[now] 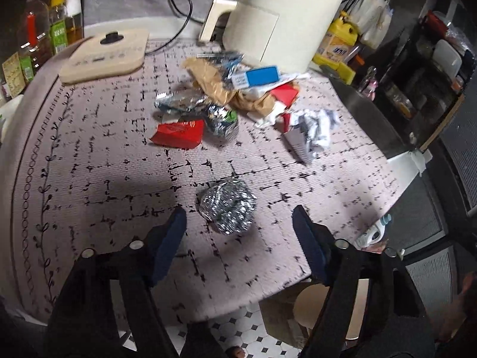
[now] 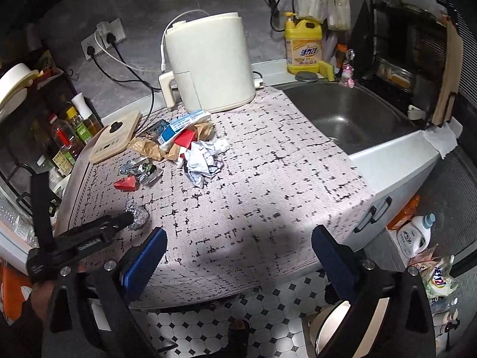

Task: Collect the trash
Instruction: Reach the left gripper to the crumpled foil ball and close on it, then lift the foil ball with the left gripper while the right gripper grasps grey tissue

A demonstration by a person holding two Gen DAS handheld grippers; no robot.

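Observation:
A crumpled silver foil ball (image 1: 228,207) lies on the patterned mat (image 1: 104,161), just ahead of and between the fingers of my open left gripper (image 1: 240,217). It also shows in the right wrist view (image 2: 137,216), beside the left gripper's tip. Farther back lie a red wrapper (image 1: 179,132), shiny foil wrappers (image 1: 222,119), brown paper (image 1: 214,80), a blue and white box (image 1: 258,76) and crumpled white paper (image 1: 313,128). My right gripper (image 2: 238,235) is open and empty over the mat's front edge.
A cream air fryer (image 2: 210,62) stands at the back, a wooden board (image 1: 105,55) at back left, bottles (image 1: 56,26) at far left. A steel sink (image 2: 348,116) lies to the right with yellow detergent (image 2: 304,44). A round bin (image 2: 328,325) stands on the tiled floor below.

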